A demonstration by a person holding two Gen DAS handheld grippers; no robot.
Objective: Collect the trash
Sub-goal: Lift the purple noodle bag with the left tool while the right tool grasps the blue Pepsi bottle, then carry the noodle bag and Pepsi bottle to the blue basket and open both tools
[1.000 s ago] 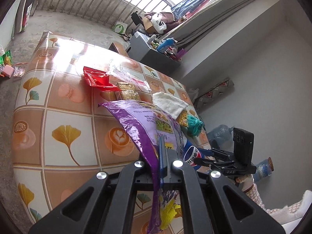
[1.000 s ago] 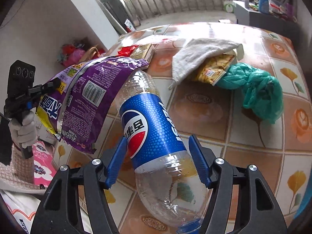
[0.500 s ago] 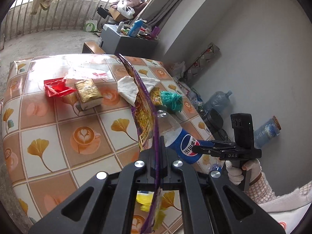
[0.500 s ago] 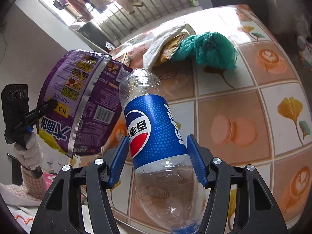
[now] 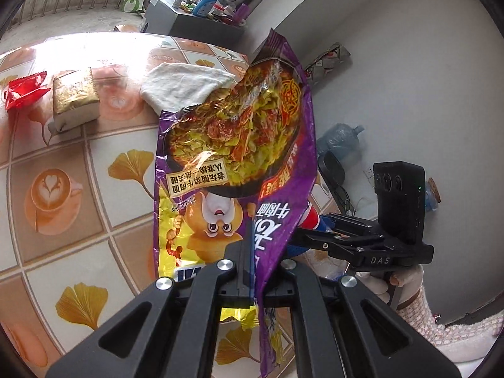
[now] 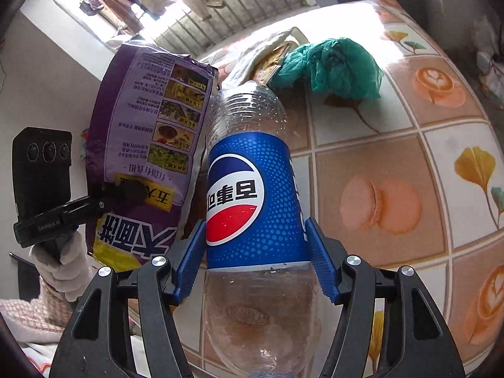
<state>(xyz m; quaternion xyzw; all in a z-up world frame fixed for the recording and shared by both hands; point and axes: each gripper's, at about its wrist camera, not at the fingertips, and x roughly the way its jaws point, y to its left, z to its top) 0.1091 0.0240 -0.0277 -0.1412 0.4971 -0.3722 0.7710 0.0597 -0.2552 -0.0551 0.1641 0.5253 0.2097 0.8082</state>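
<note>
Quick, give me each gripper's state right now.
Left gripper: shut on the purple noodle wrapper.
Right gripper: closed on the Pepsi bottle, blue fingers pressing its label.

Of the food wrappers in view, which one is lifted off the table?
The purple noodle wrapper, pinched in the left gripper. The red wrapper and gold packet lie on the table.

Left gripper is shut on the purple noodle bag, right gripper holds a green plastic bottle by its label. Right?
Not quite. The bottle in the right gripper is clear with a blue label, as the right wrist view shows. The left gripper is indeed shut on the purple noodle bag.
</note>
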